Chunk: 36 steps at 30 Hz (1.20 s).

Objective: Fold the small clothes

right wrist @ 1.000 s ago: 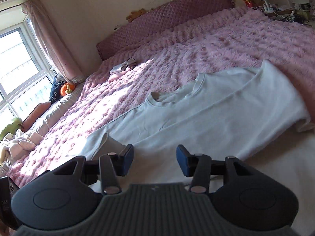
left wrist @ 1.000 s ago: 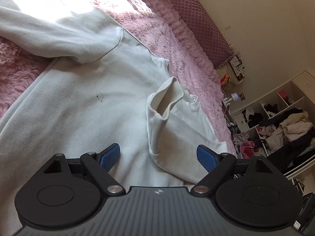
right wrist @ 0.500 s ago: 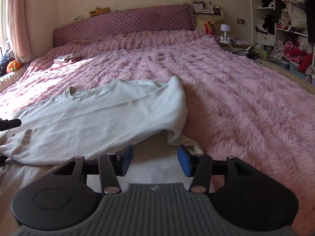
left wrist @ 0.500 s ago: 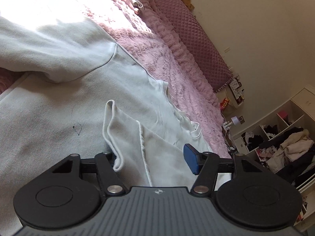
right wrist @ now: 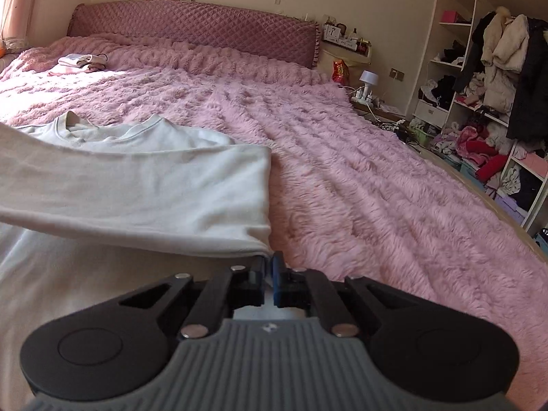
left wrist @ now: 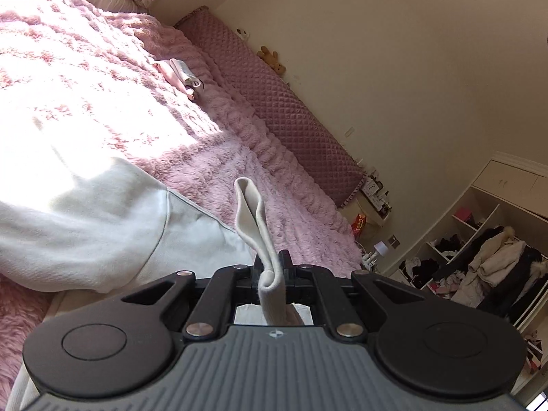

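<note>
Left hand-held gripper (left wrist: 270, 269) had just closed on a doubled fold of cream fabric, the cuff or hem end of the sweatshirt (left wrist: 85, 236); the pinched strip stood up out of the jaws and leaned toward the headboard (left wrist: 274, 102). Right hand-held gripper (right wrist: 269, 275) had likewise just been closing, and its jaws stood nearly together at the near right corner of the folded-over panel. A sliver of pale cloth showed between the blue pads (right wrist: 278, 279), so it appeared clamped on the fabric edge, though the contact itself was partly hidden. The sweatshirt lay flat on the pink fluffy bedspread (right wrist: 376, 188), on the near left part of the bed, well short of the headboard. Its collar (right wrist: 102, 130) pointed toward the headboard, so the long axis of the body ran from the foot of the bed to its head. A sleeve or side panel lay crosswise over the body, roughly at right angles to that axis. Judged progress: early to middle. One crosswise fold seemed in place and both ends were gripped for the next. Still left: carry the gripped edge over, fold the remaining length, flatten. A small pile of pale clothes (right wrist: 82, 60) rested near the far left corner of the bed, by the headboard; whether folded, could not tell.
</note>
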{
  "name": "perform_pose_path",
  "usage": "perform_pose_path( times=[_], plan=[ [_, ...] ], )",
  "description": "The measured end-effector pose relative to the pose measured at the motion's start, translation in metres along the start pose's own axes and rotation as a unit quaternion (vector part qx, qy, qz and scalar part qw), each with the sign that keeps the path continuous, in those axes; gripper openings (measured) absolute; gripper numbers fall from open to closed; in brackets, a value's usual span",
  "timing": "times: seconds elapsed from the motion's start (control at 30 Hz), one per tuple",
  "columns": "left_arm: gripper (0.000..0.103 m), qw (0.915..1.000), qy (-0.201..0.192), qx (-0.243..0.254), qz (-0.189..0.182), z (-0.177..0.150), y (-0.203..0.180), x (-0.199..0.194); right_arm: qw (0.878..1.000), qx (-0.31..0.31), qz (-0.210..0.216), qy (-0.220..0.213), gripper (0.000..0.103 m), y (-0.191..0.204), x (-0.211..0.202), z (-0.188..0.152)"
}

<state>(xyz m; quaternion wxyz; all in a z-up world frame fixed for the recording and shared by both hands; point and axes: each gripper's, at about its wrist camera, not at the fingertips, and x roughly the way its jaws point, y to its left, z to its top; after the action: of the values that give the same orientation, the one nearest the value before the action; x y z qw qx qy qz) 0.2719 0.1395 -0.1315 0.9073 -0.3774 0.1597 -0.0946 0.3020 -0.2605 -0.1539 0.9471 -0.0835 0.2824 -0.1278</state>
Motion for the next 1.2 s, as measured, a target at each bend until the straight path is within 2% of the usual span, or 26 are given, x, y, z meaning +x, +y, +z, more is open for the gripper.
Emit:
perform_pose_path(
  times=[0.07, 0.1, 0.17, 0.27, 0.33, 0.37, 0.43, 0.47, 0.5, 0.57, 0.63, 0.7, 0.77, 0.9, 1.1, 1.17, 1.2],
  plan=[
    [0.006, 0.9988, 0.023, -0.014, 0.041, -0.012, 0.021, 0.005, 1.0, -0.018, -0.015, -0.007, 0.0, 0.003, -0.004, -0.002],
    [0.006, 0.9972, 0.038, -0.02, 0.062, -0.019, 0.031, 0.007, 0.999, -0.028, -0.017, -0.005, 0.004, 0.005, -0.004, -0.004],
    [0.006, 0.9941, 0.057, -0.042, 0.082, -0.03, 0.045, 0.008, 0.999, -0.041, -0.01, 0.007, 0.009, 0.008, -0.006, -0.009],
    [0.007, 0.9943, 0.053, -0.046, 0.08, -0.029, 0.045, 0.005, 1.0, -0.018, -0.006, 0.016, 0.013, 0.001, -0.013, -0.006],
    [0.009, 0.9944, 0.049, -0.048, 0.081, -0.023, 0.041, 0.003, 1.0, 0.003, -0.001, -0.002, 0.018, -0.004, -0.024, 0.0],
    [0.009, 0.9943, 0.044, -0.05, 0.083, -0.019, 0.04, 0.0, 1.0, 0.01, 0.004, -0.016, 0.023, -0.004, -0.029, 0.003],
    [0.019, 0.9949, 0.022, -0.047, 0.087, -0.012, 0.037, -0.01, 0.998, 0.019, 0.028, -0.044, 0.035, 0.001, -0.039, 0.012],
    [0.022, 0.995, 0.007, -0.042, 0.09, -0.009, 0.034, -0.016, 0.998, 0.02, 0.039, -0.049, 0.037, 0.003, -0.04, 0.016],
    [0.028, 0.9951, -0.017, -0.03, 0.093, -0.004, 0.029, -0.025, 0.997, 0.021, 0.055, -0.054, 0.037, 0.009, -0.042, 0.02],
    [0.032, 0.9957, -0.035, -0.013, 0.085, 0.003, 0.021, -0.033, 0.996, 0.021, 0.077, -0.049, 0.037, 0.02, -0.038, 0.026],
    [0.033, 0.9978, -0.014, 0.005, 0.065, 0.006, 0.013, -0.026, 0.995, 0.028, 0.093, -0.034, 0.037, 0.03, -0.031, 0.03],
    [0.036, 0.9983, 0.024, 0.017, 0.05, 0.002, 0.009, -0.009, 0.995, 0.033, 0.097, -0.018, 0.037, 0.037, -0.024, 0.03],
    [0.036, 0.9968, 0.054, 0.023, 0.054, -0.006, 0.01, 0.007, 0.995, 0.039, 0.095, 0.001, 0.037, 0.043, -0.016, 0.027],
    [0.037, 0.9929, 0.079, 0.013, 0.088, -0.019, 0.026, 0.025, 0.994, 0.062, 0.088, 0.035, 0.037, 0.043, -0.004, 0.018],
    [0.039, 0.9937, 0.078, -0.021, 0.078, -0.009, 0.031, 0.015, 0.994, 0.065, 0.071, 0.048, 0.038, 0.045, -0.01, 0.016],
    [0.046, 0.9947, 0.065, -0.019, 0.076, 0.0, 0.026, 0.0, 0.991, 0.085, 0.089, 0.043, 0.039, 0.046, -0.022, 0.022],
    [0.056, 0.9951, 0.053, -0.02, 0.081, 0.008, 0.021, -0.014, 0.99, 0.093, 0.102, 0.04, 0.04, 0.049, -0.032, 0.028]
  ],
)
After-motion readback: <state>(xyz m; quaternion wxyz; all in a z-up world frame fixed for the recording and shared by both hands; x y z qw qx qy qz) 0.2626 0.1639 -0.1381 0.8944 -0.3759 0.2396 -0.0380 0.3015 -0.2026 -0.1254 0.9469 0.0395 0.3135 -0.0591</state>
